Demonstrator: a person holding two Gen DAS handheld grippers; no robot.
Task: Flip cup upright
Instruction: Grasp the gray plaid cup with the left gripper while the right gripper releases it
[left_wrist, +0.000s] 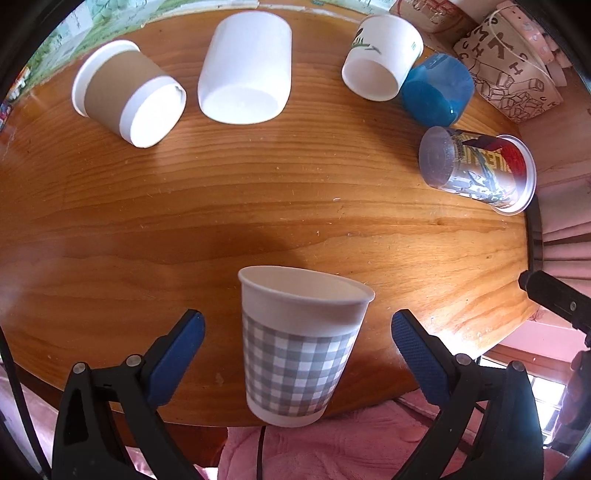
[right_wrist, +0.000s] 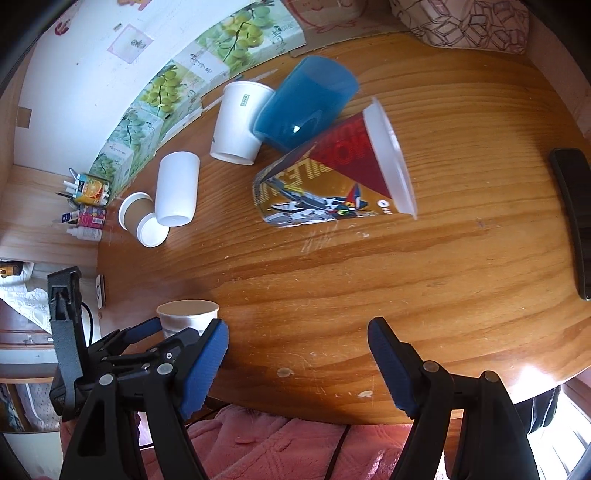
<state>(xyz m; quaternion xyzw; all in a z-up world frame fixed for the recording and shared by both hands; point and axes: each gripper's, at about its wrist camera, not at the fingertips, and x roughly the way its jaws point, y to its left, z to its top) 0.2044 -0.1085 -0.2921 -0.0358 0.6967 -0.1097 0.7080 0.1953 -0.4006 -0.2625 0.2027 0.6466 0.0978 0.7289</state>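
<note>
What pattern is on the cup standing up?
Grey-and-white checks on the upright cup, white at the rim; clearest in the left wrist view.

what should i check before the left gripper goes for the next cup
1. Gingham cup upright near the table edge: ok.
2. Left gripper open, pads clear of that cup: ok.
3. Right gripper open and holding nothing: ok.
4. Cups left to flip: not ok; the brown-sleeved cup and tall white cup lie on their sides.
5. Blue cup free of the printed white cup: cannot tell.
</note>
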